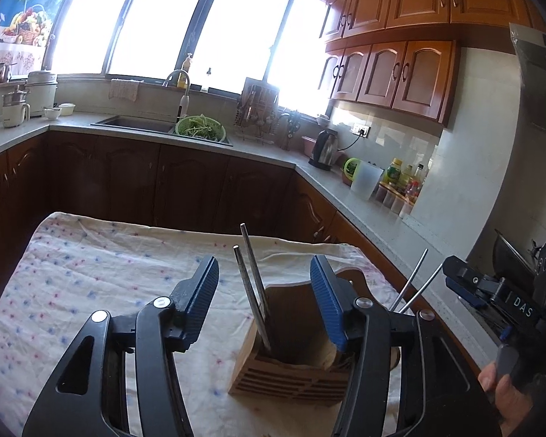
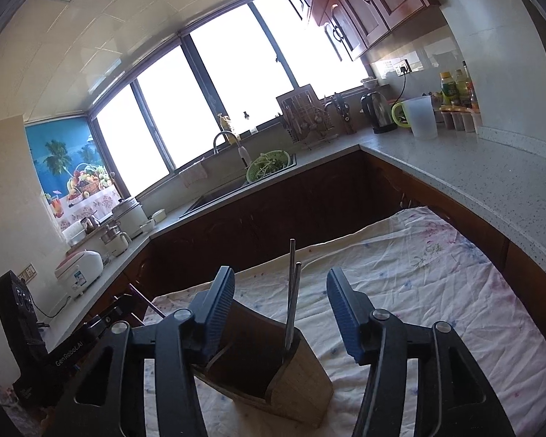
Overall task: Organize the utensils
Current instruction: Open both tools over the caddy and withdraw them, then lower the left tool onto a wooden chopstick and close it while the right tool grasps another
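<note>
A wooden utensil holder [image 1: 291,375] stands on the cloth-covered table [image 1: 91,273]. Two metal chopsticks [image 1: 253,291] lean upright in its near compartment, between the blue pads of my left gripper [image 1: 264,269], which is open and does not touch them. A second pair of chopsticks [image 1: 415,284] sticks up behind the right finger. In the right wrist view the holder [image 2: 295,375] sits below my right gripper [image 2: 281,278], which is open too. A chopstick pair [image 2: 293,302] rises free between its fingers.
Grey counters wrap the room, with a sink and green colander [image 1: 200,129], a kettle [image 1: 325,149], a plastic jug [image 1: 366,184] and bottles [image 2: 455,87]. Dark cabinets [image 1: 163,182] lie beyond the table's far edge. A hand [image 1: 502,397] holds the right gripper's body.
</note>
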{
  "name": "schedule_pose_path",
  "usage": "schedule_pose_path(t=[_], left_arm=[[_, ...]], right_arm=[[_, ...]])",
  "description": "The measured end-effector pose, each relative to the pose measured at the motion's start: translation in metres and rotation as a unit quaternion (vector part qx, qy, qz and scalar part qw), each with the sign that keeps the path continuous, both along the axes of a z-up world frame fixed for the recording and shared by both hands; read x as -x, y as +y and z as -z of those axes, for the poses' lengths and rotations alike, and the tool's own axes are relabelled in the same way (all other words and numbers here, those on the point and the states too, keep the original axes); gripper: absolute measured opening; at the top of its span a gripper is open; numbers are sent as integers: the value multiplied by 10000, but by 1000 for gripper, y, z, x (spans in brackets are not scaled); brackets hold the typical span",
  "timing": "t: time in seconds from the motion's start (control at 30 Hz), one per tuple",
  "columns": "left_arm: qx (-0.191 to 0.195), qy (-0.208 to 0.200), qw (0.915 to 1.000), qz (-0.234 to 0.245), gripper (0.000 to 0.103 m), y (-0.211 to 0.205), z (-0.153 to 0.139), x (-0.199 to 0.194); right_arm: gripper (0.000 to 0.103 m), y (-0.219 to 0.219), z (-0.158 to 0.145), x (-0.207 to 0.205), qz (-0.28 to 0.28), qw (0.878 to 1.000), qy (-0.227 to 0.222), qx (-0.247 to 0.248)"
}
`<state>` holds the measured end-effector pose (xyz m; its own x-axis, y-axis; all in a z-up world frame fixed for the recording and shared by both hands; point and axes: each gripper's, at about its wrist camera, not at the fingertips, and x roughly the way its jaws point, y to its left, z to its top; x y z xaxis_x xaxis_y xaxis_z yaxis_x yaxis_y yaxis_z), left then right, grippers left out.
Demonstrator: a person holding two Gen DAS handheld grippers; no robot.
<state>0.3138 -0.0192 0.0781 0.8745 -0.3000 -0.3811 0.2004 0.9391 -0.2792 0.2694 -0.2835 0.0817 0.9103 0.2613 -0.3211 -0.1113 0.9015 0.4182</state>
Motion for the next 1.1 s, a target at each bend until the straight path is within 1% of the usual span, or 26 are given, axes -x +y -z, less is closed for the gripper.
schedule_pose_path(t=[0.03,0.07,0.13,0.2,0.23,0.27,0.37,0.57,0.7,0.93,1.1], left_arm=[[9,5,10000,-5,62,1,-1,4],[6,-1,10000,-25,68,3,-2,9],[-7,-36,10000,-70,75,6,-5,20],[-9,-49,9999,-123,82,10,-7,32],[-13,-38,9999,-157,87,12,-7,37],[-12,-37,9998,-172,89,14,-7,43],[-80,7,9998,-173,92,20,-6,60],[-192,173,9995,-162,93,31,1,96],[-166,360,9990,-210,93,39,12,121],[-106,706,9972,-216,93,48,37,157],[-127,936,9954,-185,93,50,56,176]], right_arm=[[63,-2,-1,3,3,10000,-18,-29],[69,-4,-2,7,-3,10000,-34,-73],[76,-8,-5,14,4,9999,-72,-141],[82,-11,-7,23,26,9998,-119,-146],[87,-12,-7,28,23,9998,-142,-145],[91,-12,-8,33,7,9998,-156,-145],[93,-13,-8,48,-36,9998,-163,-118],[96,-9,-3,83,-197,9997,-111,-11],[96,-10,5,109,-226,9997,-83,7],[96,-13,27,146,-248,9994,212,125],[99,-12,47,168,-189,9980,450,392]])
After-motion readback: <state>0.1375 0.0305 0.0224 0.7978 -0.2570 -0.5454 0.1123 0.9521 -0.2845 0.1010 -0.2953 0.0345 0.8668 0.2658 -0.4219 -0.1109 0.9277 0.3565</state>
